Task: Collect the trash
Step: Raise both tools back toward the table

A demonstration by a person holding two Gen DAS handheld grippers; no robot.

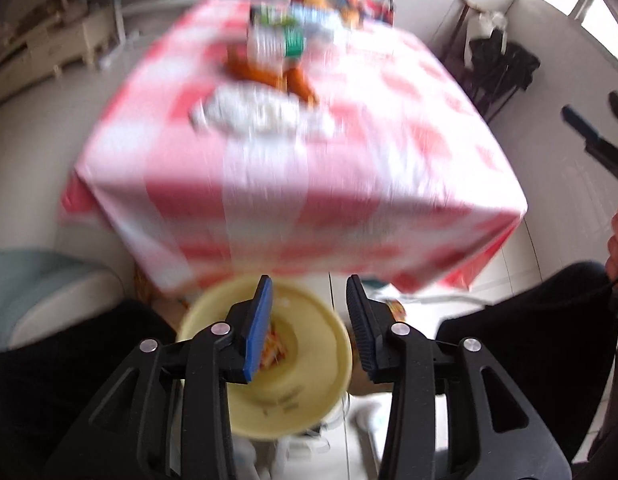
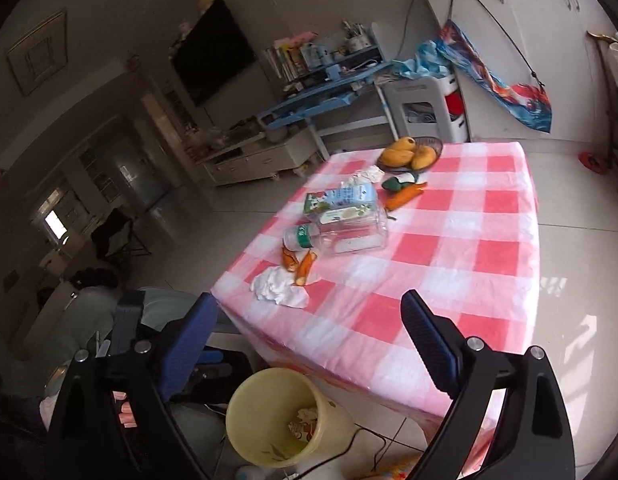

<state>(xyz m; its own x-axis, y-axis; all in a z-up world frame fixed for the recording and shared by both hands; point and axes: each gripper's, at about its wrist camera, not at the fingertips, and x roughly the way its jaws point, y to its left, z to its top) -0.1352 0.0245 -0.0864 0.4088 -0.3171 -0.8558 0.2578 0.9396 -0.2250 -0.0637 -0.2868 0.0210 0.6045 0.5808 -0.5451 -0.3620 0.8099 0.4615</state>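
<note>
Left tool point(image 1: 309, 312) hangs directly over the one yellow bin point(image 1: 309, 408) on the floor, jaws partly apart with nothing between them; wrappers point(image 2: 305, 424) lie in the bin's bottom. Right tool point(image 2: 309, 344), jaws wide and empty, points at the checked table point(image 2: 469, 240) above the bin. On the table: one crumpled tissue point(image 2: 279, 290) near its edge, two orange wrappers point(image 2: 299, 264) touching it, two plastic bottles point(image 2: 349, 228), one carton point(image 2: 341, 199).

left gripper point(image 1: 309, 312): part open, empty, angled down | right gripper point(image 2: 309, 320): wide open, empty
</note>
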